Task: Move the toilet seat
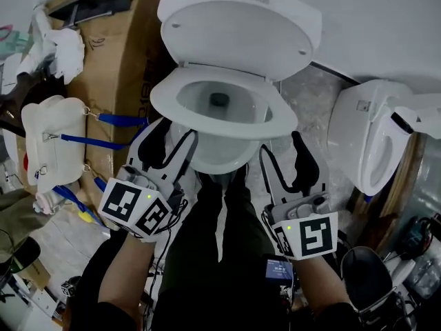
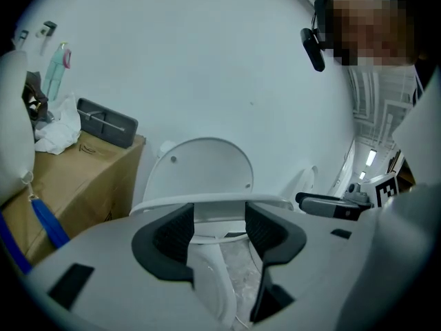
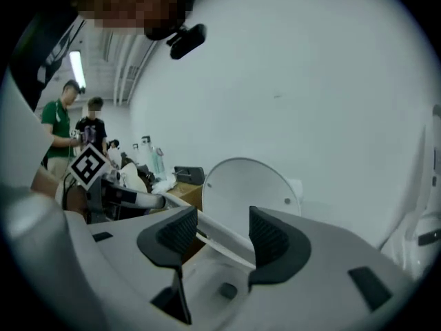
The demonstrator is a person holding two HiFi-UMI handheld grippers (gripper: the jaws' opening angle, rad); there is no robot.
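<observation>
The white toilet seat ring (image 1: 222,105) is tilted up off the bowl (image 1: 219,158), and the lid (image 1: 238,23) stands raised behind it. My left gripper (image 1: 171,134) is open, its fingertips at the seat's front-left edge. My right gripper (image 1: 282,150) is open by the front-right edge. In the left gripper view the seat's rim (image 2: 207,201) runs across just past the spread jaws of the left gripper (image 2: 219,229). In the right gripper view the rim (image 3: 222,243) slants between the jaws of the right gripper (image 3: 219,236), and nothing is clamped.
A second white toilet (image 1: 372,140) stands at the right. A cardboard box (image 1: 120,54) and a white bag with blue straps (image 1: 52,140) sit at the left. The person's dark-trousered legs (image 1: 220,247) are in front of the bowl. Two people (image 3: 76,126) stand far off.
</observation>
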